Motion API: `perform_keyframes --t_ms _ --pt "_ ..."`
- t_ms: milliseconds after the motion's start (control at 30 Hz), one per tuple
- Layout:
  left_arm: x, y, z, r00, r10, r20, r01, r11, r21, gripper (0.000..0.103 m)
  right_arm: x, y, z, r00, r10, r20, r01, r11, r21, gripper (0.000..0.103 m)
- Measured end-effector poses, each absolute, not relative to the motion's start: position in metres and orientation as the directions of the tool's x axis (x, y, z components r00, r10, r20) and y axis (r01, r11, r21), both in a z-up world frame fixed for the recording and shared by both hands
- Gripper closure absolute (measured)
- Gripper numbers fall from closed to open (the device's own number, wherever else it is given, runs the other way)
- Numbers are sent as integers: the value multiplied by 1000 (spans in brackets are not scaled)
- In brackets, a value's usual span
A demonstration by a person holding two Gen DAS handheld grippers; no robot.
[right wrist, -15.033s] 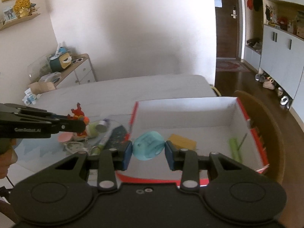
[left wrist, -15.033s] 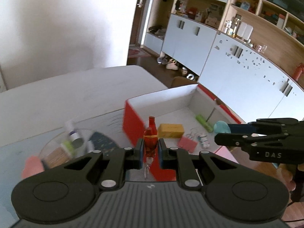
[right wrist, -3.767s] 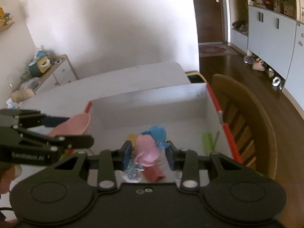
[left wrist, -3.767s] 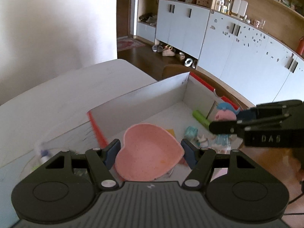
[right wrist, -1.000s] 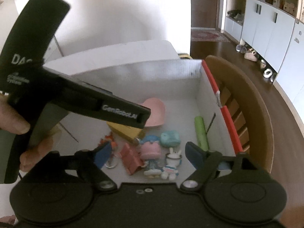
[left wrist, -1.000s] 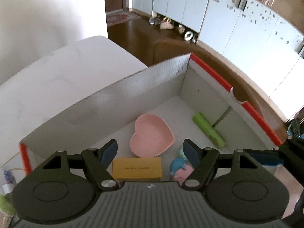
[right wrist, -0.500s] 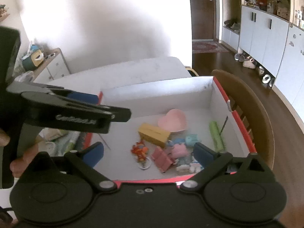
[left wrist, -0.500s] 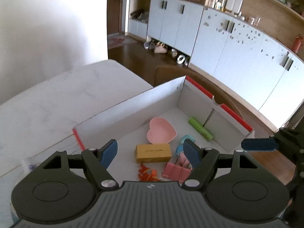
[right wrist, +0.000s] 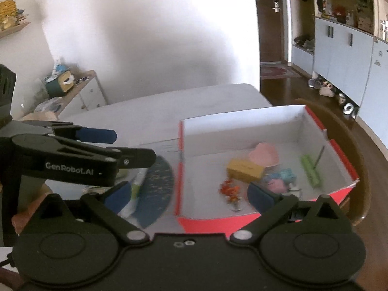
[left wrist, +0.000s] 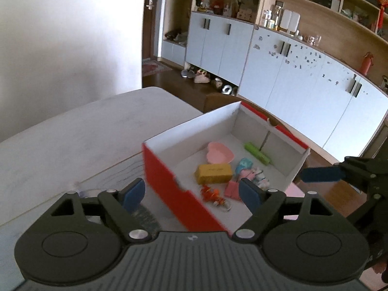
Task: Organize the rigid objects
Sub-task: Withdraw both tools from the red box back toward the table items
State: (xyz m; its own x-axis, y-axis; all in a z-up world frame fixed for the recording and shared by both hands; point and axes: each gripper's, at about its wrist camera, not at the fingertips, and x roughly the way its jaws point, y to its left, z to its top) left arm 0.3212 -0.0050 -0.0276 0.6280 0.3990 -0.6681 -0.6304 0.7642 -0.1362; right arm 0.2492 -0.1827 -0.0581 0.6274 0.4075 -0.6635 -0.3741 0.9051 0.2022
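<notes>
Low in the left wrist frame, the left gripper [left wrist: 191,194] has its jaws spread wide, nothing between the blue pads [left wrist: 133,194]. Same in the right wrist frame: the right gripper [right wrist: 189,195] is spread and empty, blue pads [right wrist: 259,198] well apart.

Just past both, centre to right of each frame: a red cardboard box [left wrist: 167,184] with white inner walls, top open, on a pale table [left wrist: 72,131].

Contents on the box floor:
- pink heart-shaped dish [left wrist: 219,152], toward the far wall
- yellow block [left wrist: 213,173], just beside the dish on its near side
- green cylinder [left wrist: 257,152], near the right wall
- teal toy [left wrist: 243,164] and pink figure [right wrist: 276,184], clustered close; contact cannot be told
- pink clip [left wrist: 232,189], near edge of the cluster
- orange-red keychain figure [left wrist: 213,195] with metal ring, nearest the front wall

Left of the box in the right wrist frame: a dark blue fan-shaped piece [right wrist: 157,189] and a green-and-white tube [right wrist: 135,189], blurred, lying on the table.

Far right of the left frame, the right gripper appears side-on. Upper right: white cabinets [left wrist: 291,72] beneath wooden shelves.
</notes>
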Motion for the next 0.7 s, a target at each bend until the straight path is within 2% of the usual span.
perform_keyframes --t_ms 100,167,400,700 --pt "297 -4 -28 636 399 -660 -632 761 -150 11 242 -164 -60 618 416 -667 -387 900 203 1" --pt "281 -1 -29 641 398 -656 -634 757 -161 4 239 -152 -62 613 416 -672 -394 898 196 1" --pt "229 17 -37 640 427 -639 -669 719 -190 2 234 -117 -69 588 434 -683 -421 885 199 1" --pt "179 41 -69 591 490 -641 -730 664 -166 2 240 -69 -88 554 425 -716 -457 874 165 1"
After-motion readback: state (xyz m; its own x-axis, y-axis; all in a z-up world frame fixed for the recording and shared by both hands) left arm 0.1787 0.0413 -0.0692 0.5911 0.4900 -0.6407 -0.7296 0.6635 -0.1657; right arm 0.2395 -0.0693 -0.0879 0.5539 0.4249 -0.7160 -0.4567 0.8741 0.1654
